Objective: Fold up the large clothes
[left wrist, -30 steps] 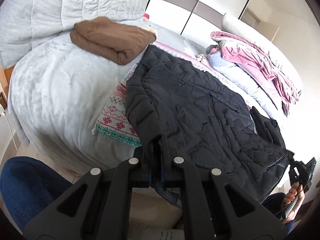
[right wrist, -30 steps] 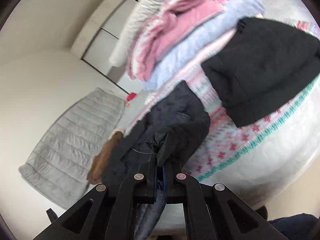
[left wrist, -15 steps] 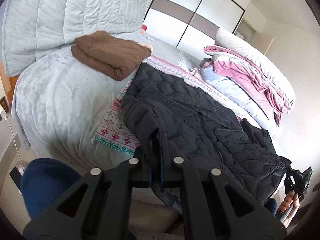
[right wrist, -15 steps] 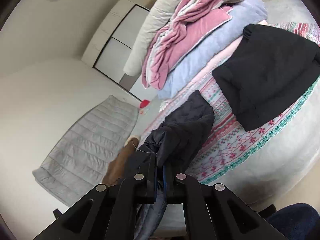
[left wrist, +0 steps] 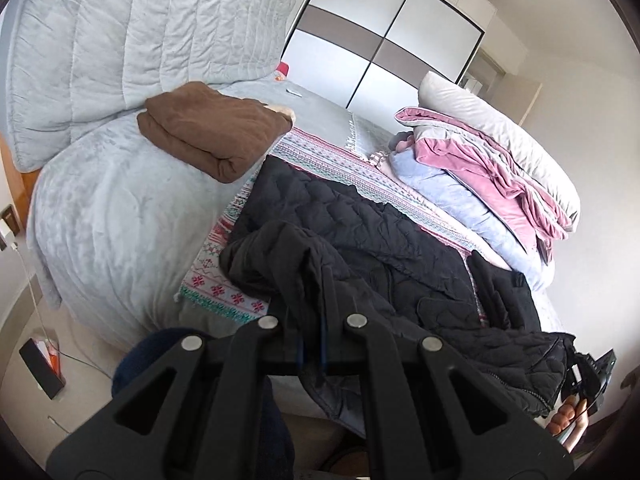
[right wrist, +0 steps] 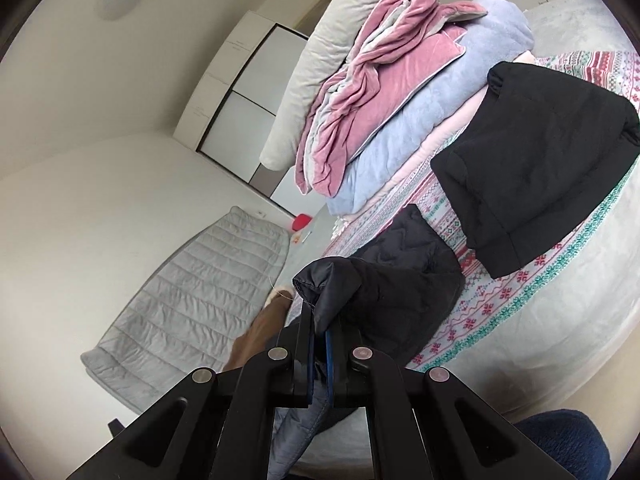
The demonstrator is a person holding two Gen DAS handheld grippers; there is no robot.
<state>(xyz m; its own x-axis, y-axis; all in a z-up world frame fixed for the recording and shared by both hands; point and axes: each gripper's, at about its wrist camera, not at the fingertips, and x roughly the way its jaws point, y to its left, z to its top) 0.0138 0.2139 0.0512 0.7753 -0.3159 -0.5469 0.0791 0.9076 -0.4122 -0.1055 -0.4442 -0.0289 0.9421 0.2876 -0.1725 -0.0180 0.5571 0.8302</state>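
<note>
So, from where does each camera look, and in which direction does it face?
Left wrist: on the left gripper, facing across the bed to the wardrobe; its fingers pinch the black quilted jacket; a hand shows at lower right.
Right wrist: on the right gripper, tilted, facing along the bed to the folded pile; it pinches the jacket too.
Shared: jacket, patterned blanket, pile, wardrobe.

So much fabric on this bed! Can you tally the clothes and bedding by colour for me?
Black: 2, quilted jacket pinched by both claws, folded black garment
Brown: 1, folded brown garment
Pink: 1, pink velvet piece
Pale blue: 1, blue fleece
Patterned: 1, knit blanket
Cream: 1, pillow
Total: 7
</note>
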